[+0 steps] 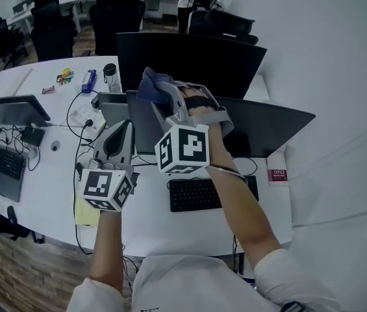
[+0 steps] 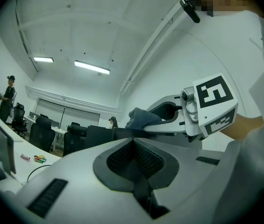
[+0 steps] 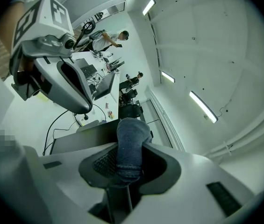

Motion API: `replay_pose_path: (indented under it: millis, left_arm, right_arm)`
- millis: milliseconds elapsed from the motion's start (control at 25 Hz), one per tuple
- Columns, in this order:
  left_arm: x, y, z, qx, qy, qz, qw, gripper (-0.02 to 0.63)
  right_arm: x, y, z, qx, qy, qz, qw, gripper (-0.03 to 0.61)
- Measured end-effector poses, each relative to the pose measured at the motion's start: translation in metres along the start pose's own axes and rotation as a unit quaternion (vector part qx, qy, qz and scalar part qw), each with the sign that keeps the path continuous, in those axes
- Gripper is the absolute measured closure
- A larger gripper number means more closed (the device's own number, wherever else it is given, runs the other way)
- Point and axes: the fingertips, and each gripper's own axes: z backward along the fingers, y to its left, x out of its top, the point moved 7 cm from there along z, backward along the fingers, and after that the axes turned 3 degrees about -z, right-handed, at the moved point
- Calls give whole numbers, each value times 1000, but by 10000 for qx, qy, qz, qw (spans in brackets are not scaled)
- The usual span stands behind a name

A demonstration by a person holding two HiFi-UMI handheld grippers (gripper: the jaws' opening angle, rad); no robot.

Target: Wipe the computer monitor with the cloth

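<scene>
A dark computer monitor (image 1: pixel 267 132) stands on the white desk in front of me, above a black keyboard (image 1: pixel 202 194). My right gripper (image 1: pixel 160 96) is raised at the monitor's upper left part and is shut on a blue cloth (image 1: pixel 152 85). In the right gripper view the cloth (image 3: pixel 131 148) sticks up from between the jaws, over the monitor's dark top edge (image 3: pixel 85 136). My left gripper (image 1: pixel 119 130) hangs lower to the left, shut with nothing in it. The left gripper view shows its jaws (image 2: pixel 134 146) pressed together, and the cloth (image 2: pixel 143 118) beyond them.
A second dark monitor (image 1: pixel 189 60) stands right behind the first. On the desk to the left are a bottle (image 1: pixel 110 77), cables, another monitor (image 1: pixel 11 109) and a keyboard (image 1: pixel 4 161). A small box (image 1: pixel 278 171) stands at the right. Office chairs and people are farther back.
</scene>
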Motion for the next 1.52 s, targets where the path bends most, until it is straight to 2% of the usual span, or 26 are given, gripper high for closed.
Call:
replay_pose_path:
  millis: [440, 800, 1520]
  left_arm:
    - [0, -79, -40, -332, 125, -116, 9993, 609]
    - [-3, -146, -82, -614, 199, 129, 9978, 608]
    - [3, -262, -150, -1101, 188, 127, 9937, 609]
  right_arm:
    - [-79, -14, 49, -180, 195, -116, 9996, 446]
    - [-151, -27, 90, -317, 335, -173, 9988, 446]
    - [-284, -55, 163, -675, 612, -354, 9952, 446]
